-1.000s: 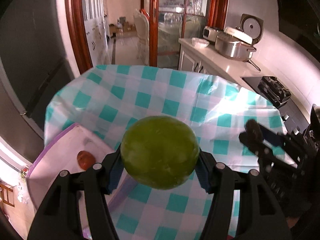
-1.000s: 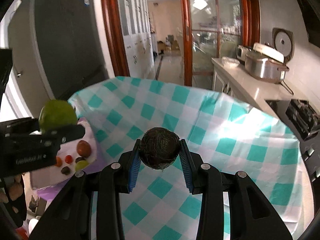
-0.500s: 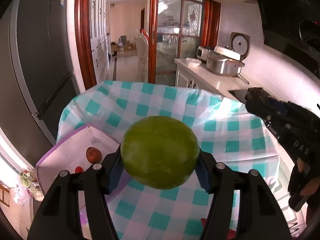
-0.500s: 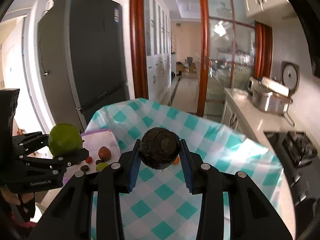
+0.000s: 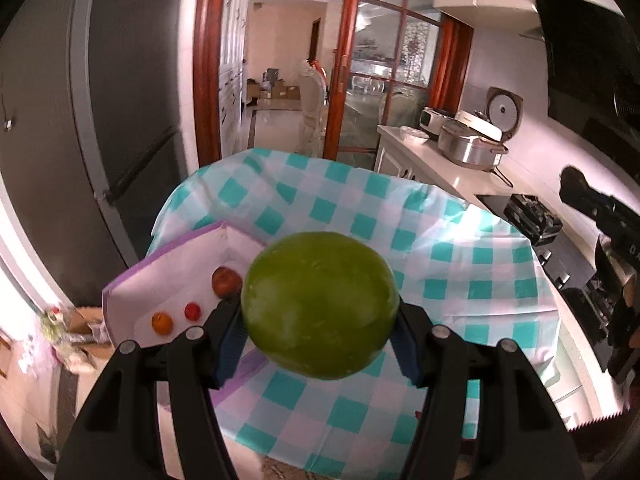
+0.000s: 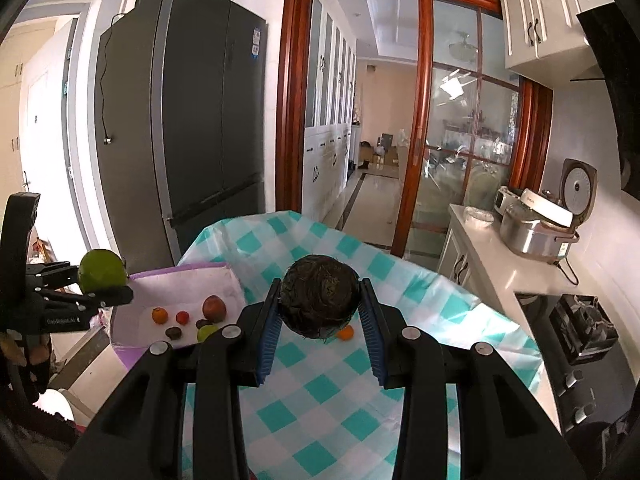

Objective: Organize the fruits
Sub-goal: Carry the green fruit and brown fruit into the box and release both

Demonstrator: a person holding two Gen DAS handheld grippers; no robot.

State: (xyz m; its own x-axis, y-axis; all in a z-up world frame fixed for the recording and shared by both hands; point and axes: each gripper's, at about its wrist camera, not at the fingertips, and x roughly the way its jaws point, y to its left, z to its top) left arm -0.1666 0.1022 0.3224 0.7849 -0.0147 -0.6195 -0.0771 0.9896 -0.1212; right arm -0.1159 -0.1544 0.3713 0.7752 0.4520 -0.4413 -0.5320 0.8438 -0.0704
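So, starting at the left edge of the table (image 6: pixel 320 396) with its teal-and-white checked cloth: a shallow white box with a purple rim (image 6: pixel 176 276) sits at the table's left corner, partly hanging past the edge. Inside it, from left to right in the right wrist view, there's a small orange fruit (image 6: pixel 159 315), a tiny red one (image 6: pixel 182 317), a dark brownish one (image 6: pixel 173 333) closer to the near wall, a yellow-green one (image 6: pixel 207 332) and a bigger reddish apple-looking fruit (image 6: pixel 214 308) toward the back.

Next, the left gripper (image 5: pixel 320 332) is held up over the table's left side, right beside the box, and its jaws are clamped on a big round green fruit (image 5: pixel 321 305). The blue pads press both sides of it. In the right wrist view the same gripper shows up way off on the left, at the box's near-left corner, with the fruit up in the air.

Moving to the middle, the right gripper (image 6: pixel 320 312) has its jaws closed around a dark, rough-skinned round fruit (image 6: pixel 319 297), also lifted clear of the cloth. Just behind it a small orange one (image 6: pixel 345 333) lies on the cloth near the table's center, half hidden by the held fruit.

Off the right edge of the table runs a white counter with a rice cooker (image 6: pixel 538 220) and a black stove (image 6: pixel 584 324). A dark fridge (image 6: pixel 180 120) stands back left.
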